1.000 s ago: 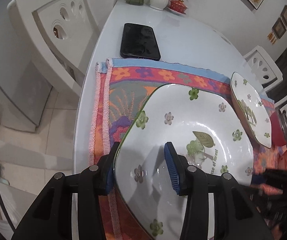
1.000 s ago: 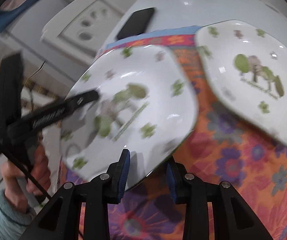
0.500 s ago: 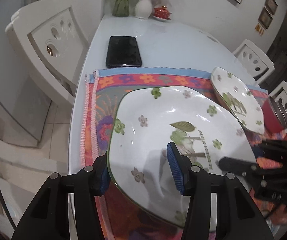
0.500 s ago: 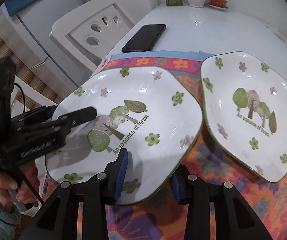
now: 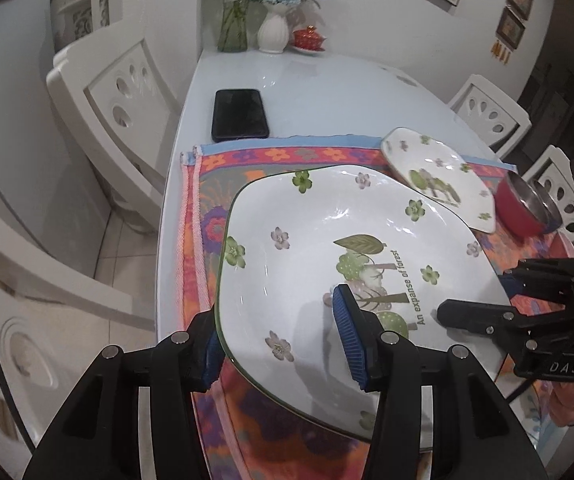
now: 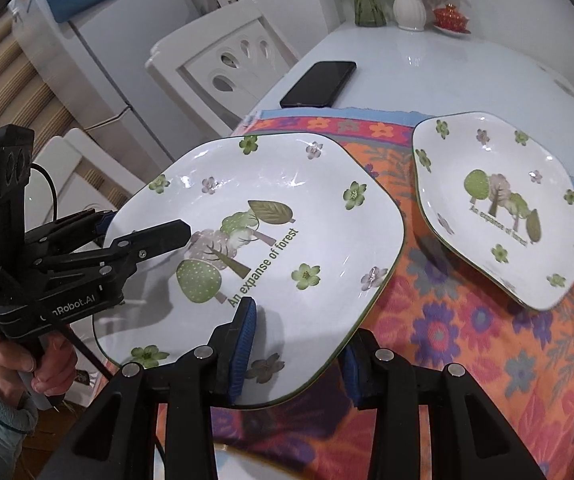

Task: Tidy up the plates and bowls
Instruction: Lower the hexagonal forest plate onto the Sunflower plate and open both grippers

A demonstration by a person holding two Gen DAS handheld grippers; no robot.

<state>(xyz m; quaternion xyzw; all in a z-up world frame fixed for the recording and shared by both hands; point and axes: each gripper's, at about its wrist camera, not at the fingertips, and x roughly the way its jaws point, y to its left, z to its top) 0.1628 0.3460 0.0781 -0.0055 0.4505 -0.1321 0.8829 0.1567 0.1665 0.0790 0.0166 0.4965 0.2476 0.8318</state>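
A large white plate (image 5: 327,232) with green flowers and a tree print hangs level above the flowered mat (image 5: 207,184). My left gripper (image 5: 275,332) is shut on its left rim, one pad on top and one underneath. My right gripper (image 6: 299,344) is shut on the near right rim of the same plate (image 6: 255,184). Each gripper shows in the other's view: the left gripper (image 6: 147,240) and the right gripper (image 5: 479,312). A smaller matching plate (image 6: 499,208) lies on the mat to the right, and a red bowl (image 5: 523,208) with a metal inside sits beyond it.
A black phone (image 5: 239,114) lies on the white table (image 5: 327,92) beyond the mat. Vases and a small red pot (image 5: 309,36) stand at the far end. White chairs (image 5: 111,92) line the left and right sides. A person's hand (image 6: 47,364) grips the left handle.
Both grippers have risen and drawn back with the large plate between them. The plate now sits level and higher over the mat, and more of the table shows.
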